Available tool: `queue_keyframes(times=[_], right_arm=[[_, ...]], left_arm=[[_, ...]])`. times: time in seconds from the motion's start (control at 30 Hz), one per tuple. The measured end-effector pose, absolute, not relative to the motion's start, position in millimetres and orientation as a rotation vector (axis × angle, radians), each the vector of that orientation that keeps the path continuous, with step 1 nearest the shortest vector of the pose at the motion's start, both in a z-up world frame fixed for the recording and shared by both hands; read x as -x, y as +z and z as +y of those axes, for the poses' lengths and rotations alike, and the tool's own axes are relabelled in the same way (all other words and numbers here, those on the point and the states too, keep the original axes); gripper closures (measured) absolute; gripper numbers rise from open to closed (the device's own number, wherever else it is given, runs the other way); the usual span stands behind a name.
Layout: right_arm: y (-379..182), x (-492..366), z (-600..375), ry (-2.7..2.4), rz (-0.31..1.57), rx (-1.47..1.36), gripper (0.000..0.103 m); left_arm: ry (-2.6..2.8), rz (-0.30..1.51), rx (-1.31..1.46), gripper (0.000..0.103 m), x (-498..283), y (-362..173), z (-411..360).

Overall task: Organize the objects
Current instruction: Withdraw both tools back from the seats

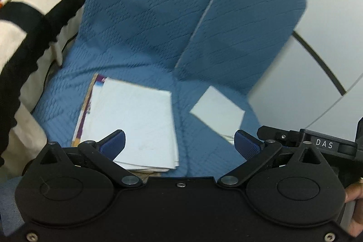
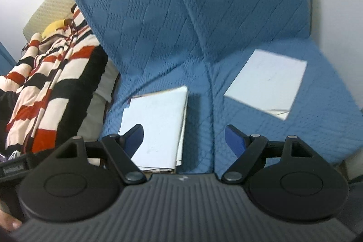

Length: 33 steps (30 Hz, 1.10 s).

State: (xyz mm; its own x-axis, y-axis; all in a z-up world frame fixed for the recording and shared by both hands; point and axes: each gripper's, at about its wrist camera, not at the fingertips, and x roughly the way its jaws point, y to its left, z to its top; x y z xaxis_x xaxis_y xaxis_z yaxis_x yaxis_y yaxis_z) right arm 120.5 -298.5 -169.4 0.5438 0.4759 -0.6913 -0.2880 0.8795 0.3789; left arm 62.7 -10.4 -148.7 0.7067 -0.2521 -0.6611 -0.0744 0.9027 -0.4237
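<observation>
Fingers (image 1: 113, 144) spread wide, both grippers angled down over paper stack (image 1: 136, 119).

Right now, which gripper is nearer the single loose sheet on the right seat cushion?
Right, apparently. The right gripper hangs open beside the loose sheet; the left gripper hangs open mostly over the paper stack.

Both grippers (image 1: 179, 142) (image 2: 183, 140) open, empty.

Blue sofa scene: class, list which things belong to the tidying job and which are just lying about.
Job:
- stack of papers on the left seat cushion
- single white sheet on the right seat cushion

Lying about:
- striped blanket
- blue sofa itself
</observation>
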Motion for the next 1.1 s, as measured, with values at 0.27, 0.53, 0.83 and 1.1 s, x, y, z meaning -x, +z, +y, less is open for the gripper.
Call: queue_keyframes(times=[0.27,0.53,0.83,1.1], right_arm=[[-153,-84,-329,0.39,0.797,-0.234,0.022],[-164,-53,-351,0.345,0.795,-0.242,0.022],[-180,-28,-359,0.299,0.812,-0.246,0.022],[-196,-35,-364,0.269,0.832,-0.262,0.022]], left_arm=[[-0.185,0.756,0.419,0.001,-45,-138,-46],[-0.278,0.731,0.401,0.001,-34,-124,-79],[-0.333,0.739,0.362,0.001,-27,-121,-110],[-0.339,0.755,0.367,0.001,-39,-137,-118]])
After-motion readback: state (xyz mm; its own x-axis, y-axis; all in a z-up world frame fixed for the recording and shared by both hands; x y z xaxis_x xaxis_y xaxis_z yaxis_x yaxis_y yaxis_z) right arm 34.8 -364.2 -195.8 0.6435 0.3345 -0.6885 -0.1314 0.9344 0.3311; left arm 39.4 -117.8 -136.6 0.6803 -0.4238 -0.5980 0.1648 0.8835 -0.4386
